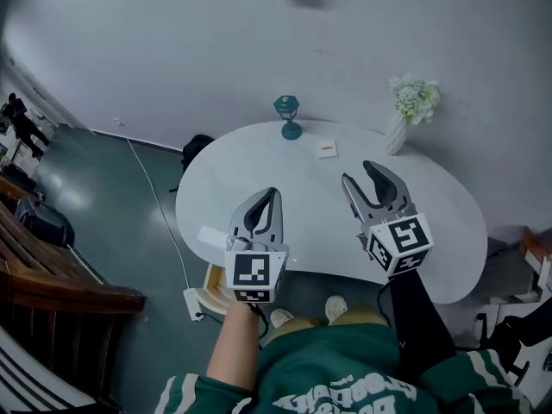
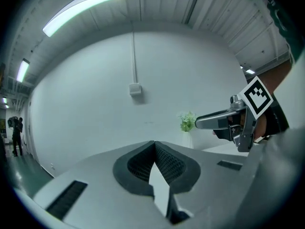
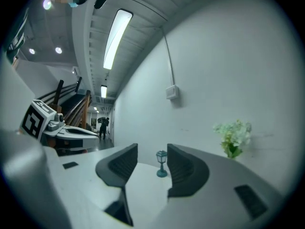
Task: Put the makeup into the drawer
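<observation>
Well, left tool [image 1: 272, 193], right tool [image 1: 358, 172] over table [image 1: 440, 231]; lamp [image 1: 288, 117], vase [image 1: 397, 134] near far edge.

The makeup [image 1: 327, 149] is a small, flat, pale square piece with an orange-brown mark on top, lying flat on the white table [image 1: 448, 231] close to its far edge, about midway along. The drawer [image 1: 210, 290], a pale wooden box, juts out open below the table's near left edge; it is partly hidden.
</observation>
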Tool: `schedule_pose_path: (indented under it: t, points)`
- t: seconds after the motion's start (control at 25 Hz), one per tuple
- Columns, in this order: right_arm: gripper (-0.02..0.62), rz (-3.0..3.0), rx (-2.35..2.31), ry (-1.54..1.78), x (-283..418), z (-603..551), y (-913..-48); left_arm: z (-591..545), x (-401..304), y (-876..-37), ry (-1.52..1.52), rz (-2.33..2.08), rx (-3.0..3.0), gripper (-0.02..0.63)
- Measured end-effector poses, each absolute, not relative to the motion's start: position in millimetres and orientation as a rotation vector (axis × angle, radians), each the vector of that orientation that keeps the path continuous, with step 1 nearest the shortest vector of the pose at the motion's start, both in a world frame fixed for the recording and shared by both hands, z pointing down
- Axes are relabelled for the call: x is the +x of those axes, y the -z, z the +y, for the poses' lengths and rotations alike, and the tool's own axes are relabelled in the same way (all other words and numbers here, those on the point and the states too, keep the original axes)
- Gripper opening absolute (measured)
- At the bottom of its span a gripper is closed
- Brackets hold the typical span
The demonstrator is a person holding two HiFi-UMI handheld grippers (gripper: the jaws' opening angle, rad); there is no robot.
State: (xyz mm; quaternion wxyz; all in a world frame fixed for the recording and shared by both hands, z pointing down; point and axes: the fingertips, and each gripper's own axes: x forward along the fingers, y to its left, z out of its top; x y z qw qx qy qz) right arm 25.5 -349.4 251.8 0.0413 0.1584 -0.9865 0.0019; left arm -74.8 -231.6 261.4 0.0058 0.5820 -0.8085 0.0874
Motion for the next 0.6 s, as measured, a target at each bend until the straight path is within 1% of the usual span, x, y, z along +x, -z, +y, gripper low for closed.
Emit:
schedule_pose_path:
  t: [0.4, 0.6]
  points:
    - [0.205, -2.941, 0.691, -0.037, 133.5, -438.3, -275.1, -339.6, 17.8, -283.1, -0.253, -2.363, 1.998, -0.001]
    - [0.209, -2.901, 0.76, -0.054, 168.4, -466.2, -286.5, -375.8, 59.7, -296.2, -0.255, -2.264, 2.08, -0.002]
